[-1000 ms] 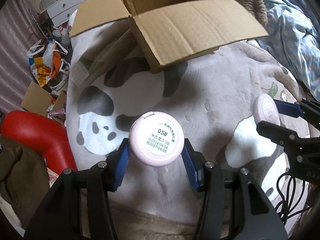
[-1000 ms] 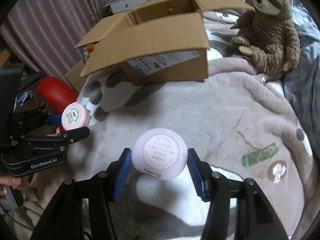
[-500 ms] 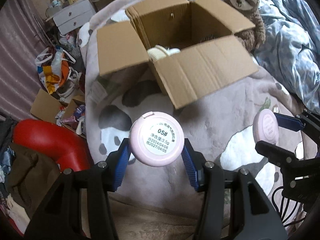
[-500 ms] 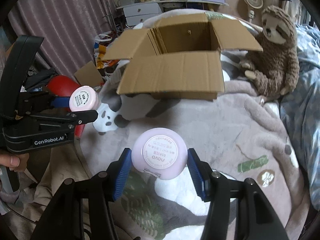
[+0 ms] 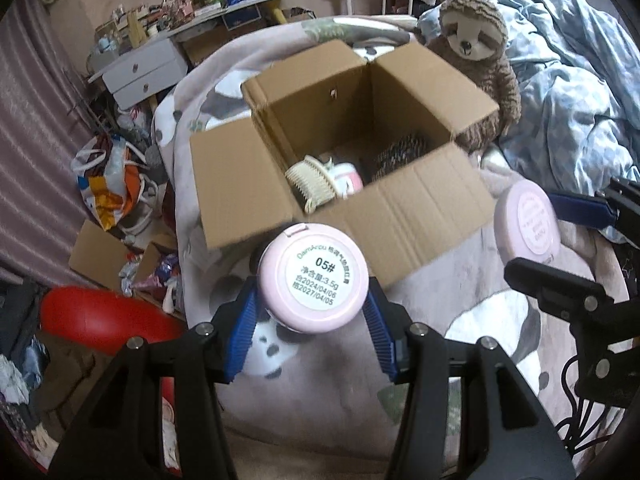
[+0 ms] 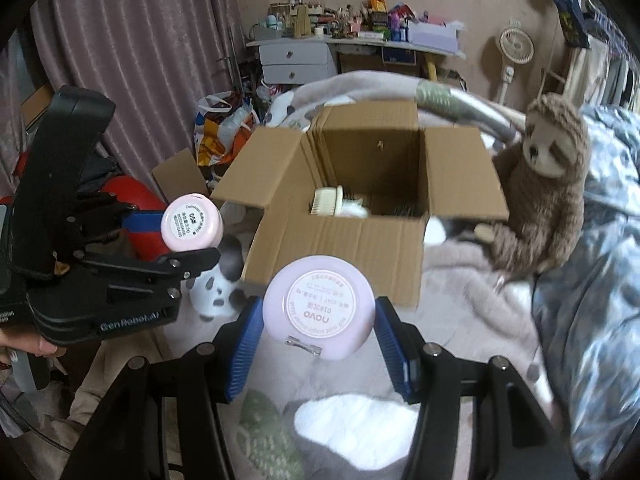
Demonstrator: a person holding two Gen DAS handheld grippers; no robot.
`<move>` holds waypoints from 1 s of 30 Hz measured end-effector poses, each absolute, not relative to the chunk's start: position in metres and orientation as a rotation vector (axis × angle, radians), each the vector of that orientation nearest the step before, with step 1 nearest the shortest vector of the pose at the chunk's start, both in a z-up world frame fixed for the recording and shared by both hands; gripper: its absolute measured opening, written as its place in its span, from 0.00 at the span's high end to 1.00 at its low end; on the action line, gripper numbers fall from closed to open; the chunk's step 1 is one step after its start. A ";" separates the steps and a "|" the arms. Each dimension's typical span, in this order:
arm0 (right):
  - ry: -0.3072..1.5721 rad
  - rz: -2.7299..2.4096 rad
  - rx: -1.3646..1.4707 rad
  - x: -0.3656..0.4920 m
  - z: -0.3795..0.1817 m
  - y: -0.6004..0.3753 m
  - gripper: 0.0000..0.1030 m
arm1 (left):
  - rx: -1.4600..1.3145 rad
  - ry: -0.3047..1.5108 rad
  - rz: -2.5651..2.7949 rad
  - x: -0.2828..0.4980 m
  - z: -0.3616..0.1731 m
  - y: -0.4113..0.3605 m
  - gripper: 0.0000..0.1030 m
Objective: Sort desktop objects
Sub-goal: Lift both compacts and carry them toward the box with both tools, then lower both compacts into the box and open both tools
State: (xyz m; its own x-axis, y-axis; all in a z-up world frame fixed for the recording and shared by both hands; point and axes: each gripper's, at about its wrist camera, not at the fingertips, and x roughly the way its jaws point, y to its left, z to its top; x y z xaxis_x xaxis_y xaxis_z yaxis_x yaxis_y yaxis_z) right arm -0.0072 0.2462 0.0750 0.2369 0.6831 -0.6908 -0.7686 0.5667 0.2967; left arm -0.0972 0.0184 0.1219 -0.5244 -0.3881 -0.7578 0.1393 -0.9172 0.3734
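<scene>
My left gripper [image 5: 310,310] is shut on a round pink compact [image 5: 313,278] whose white label reads "05#". My right gripper [image 6: 318,326] is shut on a second pink compact [image 6: 320,307] with a "novo" label. Both hang above the panda blanket [image 5: 452,292], short of the open cardboard box [image 5: 416,208]. Inside the box lie a cream comb [image 5: 310,182], a pink item [image 5: 350,178] and a dark spiky brush [image 5: 400,152]. Each view also shows the other gripper: the right gripper [image 5: 532,248] with its compact, the left gripper [image 6: 188,232] with its own.
A plush sloth [image 6: 548,184] leans against the box's right side. A blue quilt [image 5: 580,92] fills the right. Left of the bed are a red stool [image 5: 96,318], bags [image 5: 110,184] and flat cardboard [image 5: 98,254]. A cluttered desk [image 6: 360,40] and fan [image 6: 516,46] stand behind.
Both grippers have risen with their compacts held. The box, seen side-on before, now shows its inside with the comb and brush.
</scene>
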 end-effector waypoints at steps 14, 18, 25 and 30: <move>0.876 0.978 -0.108 0.066 0.083 0.281 0.45 | 1.341 -0.442 -2.505 -0.170 0.124 0.010 0.52; 0.896 0.969 -0.089 0.086 0.077 0.293 0.45 | 1.360 -0.457 -2.498 -0.190 0.119 0.004 0.52; 0.942 0.949 -0.095 0.115 0.062 0.313 0.45 | 1.388 -0.496 -2.472 -0.224 0.111 -0.004 0.52; 0.971 0.943 -0.106 0.129 0.050 0.324 0.45 | 1.440 -0.527 -2.444 -0.243 0.098 -0.009 0.52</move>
